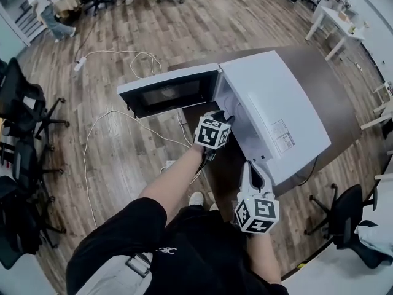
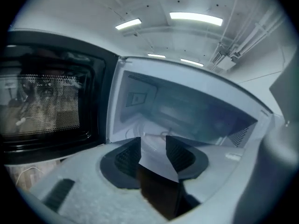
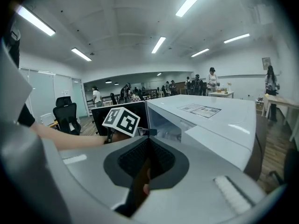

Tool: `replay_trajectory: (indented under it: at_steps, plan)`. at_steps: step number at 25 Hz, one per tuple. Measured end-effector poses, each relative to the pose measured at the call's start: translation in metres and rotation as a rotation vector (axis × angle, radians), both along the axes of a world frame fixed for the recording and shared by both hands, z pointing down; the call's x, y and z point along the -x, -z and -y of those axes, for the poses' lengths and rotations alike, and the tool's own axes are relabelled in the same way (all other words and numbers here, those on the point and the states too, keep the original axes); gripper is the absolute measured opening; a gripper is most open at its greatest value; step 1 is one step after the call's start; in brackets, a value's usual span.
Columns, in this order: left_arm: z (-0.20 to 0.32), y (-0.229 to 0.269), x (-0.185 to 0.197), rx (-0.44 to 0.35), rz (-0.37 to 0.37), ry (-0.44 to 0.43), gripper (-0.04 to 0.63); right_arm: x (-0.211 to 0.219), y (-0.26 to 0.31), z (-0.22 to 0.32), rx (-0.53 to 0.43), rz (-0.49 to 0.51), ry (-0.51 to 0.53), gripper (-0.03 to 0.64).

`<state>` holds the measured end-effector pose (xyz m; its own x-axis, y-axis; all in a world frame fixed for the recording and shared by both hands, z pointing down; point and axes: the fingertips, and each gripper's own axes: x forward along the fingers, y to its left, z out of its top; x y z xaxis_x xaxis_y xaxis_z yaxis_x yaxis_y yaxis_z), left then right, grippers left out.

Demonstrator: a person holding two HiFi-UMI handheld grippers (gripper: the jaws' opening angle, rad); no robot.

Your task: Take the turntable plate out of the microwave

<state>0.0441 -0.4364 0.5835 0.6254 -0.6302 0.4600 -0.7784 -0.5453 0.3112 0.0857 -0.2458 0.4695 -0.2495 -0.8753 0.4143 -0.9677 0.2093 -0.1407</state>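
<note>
The microwave's (image 2: 187,111) cavity is being shown only through the left gripper's (image 2: 153,141) spread, empty jaws. The right gripper (image 3: 148,148) is being held pressed together beside the microwave.

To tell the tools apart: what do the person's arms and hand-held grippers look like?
Both the left hand-held gripper and the right hand-held gripper are pale grey with dark ribbed pads; each carries a white cube with black square markers. The person wears a black short-sleeved top.

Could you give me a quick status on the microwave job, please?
Left gripper open at microwave mouth, empty. Right gripper shut, held back. Plate inside, faint. Door open, nothing blocking.
</note>
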Motion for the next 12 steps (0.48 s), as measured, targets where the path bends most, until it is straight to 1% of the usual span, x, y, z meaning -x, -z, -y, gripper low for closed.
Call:
replay_trajectory:
  at_steps: [6,9,12]
  plan:
    - [0.041,-0.041,-0.008,0.035,0.057,0.001,0.195,0.001,-0.019,0.013,0.056,-0.02,-0.001,0.006]
    - [0.053,-0.052,-0.018,0.039,0.071,-0.013,0.202,0.001,-0.027,0.015,0.079,-0.028,0.001,0.006]
    - [0.062,-0.058,-0.027,0.043,0.108,-0.037,0.202,-0.001,-0.032,0.016,0.1,-0.036,0.005,0.006]
